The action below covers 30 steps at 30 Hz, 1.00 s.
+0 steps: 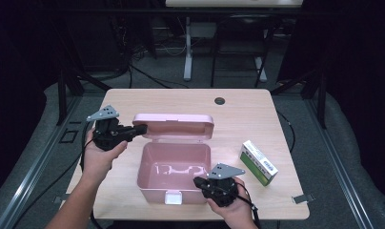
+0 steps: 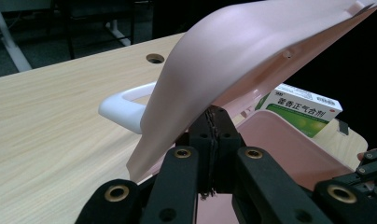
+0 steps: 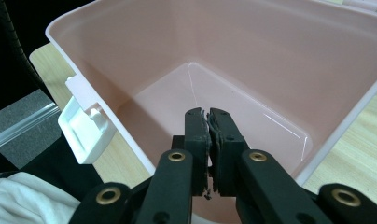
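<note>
Both grippers are shut: the left gripper [image 1: 142, 129] props the lid [image 1: 174, 125] open, the right gripper [image 1: 198, 181] pins the box [image 1: 147, 183], so packing the medicine carton [image 1: 258, 162] beside it probably comes next.

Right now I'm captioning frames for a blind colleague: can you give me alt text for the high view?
An open pink storage box sits on a wooden table, its lid tipped back. The left tongs meet the lid's edge and the right tongs meet the box's front right rim. A green and white medicine carton lies to its right.
</note>
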### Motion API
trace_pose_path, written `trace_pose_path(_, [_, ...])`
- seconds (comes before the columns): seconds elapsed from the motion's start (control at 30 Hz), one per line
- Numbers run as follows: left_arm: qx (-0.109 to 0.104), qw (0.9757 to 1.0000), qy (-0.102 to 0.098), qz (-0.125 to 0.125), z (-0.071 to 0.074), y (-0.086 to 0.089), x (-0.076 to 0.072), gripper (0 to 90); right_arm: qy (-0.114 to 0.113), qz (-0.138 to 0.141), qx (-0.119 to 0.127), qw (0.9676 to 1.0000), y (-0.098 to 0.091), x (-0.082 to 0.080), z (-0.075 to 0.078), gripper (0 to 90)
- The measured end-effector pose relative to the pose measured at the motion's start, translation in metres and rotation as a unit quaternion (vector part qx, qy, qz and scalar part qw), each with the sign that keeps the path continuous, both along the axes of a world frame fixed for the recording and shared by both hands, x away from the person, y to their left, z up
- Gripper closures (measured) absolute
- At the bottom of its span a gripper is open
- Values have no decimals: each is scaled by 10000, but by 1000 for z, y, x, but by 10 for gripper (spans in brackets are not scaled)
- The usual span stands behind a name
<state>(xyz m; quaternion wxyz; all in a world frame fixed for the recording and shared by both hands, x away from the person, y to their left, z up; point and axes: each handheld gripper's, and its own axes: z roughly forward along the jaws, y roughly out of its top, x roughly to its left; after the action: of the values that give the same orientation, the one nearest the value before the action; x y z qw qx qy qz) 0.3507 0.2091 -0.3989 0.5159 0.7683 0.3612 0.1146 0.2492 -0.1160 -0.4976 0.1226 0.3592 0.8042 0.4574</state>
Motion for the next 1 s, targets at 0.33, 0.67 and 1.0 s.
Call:
trace_pose_path(0.33, [8,10000,33,40,-3,-1,5,894,34,-57,44,10000,-2,1,-1,856])
trace_pose_path(0.67, [26,9999,90,122,-10,-2,12,892,64,-83,123,9999,-1,0,-2,860])
trace_pose_path(1.0, [112,9997,116,183,-15,-3,16,891,73,-111,153,9998,0,-1,-2,859])
